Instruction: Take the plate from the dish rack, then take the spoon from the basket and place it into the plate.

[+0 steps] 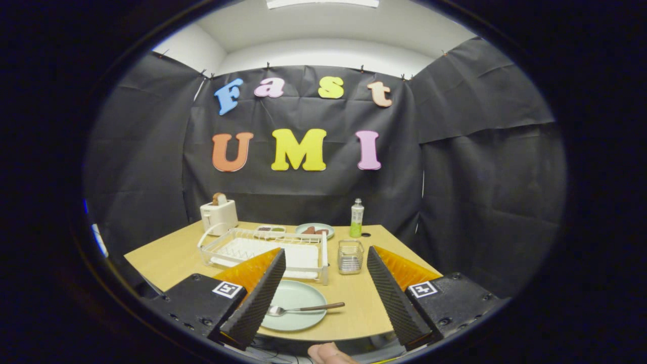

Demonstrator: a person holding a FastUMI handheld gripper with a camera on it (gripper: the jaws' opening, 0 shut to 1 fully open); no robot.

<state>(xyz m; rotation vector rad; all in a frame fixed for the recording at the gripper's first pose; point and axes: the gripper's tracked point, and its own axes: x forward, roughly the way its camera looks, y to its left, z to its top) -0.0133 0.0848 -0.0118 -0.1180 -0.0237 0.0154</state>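
No readable text on bottle [357, 218], toaster [219, 214], only square markers on claw [323, 293]

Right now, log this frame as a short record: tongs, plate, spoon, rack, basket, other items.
tongs: open, fingers apart, holding nothing
plate: flat on the table, in front of the dish rack
spoon: lying on the plate, handle sticking out over its rim
dish rack: no plate seen in it
basket: beside the rack, looks empty
other items: toaster, bottle, far plate

Glossy plate [295, 306] and shiny metal-looking spoon [303, 309] on a matt wood-grain table [364, 308] — rack [263, 247] of white wire.
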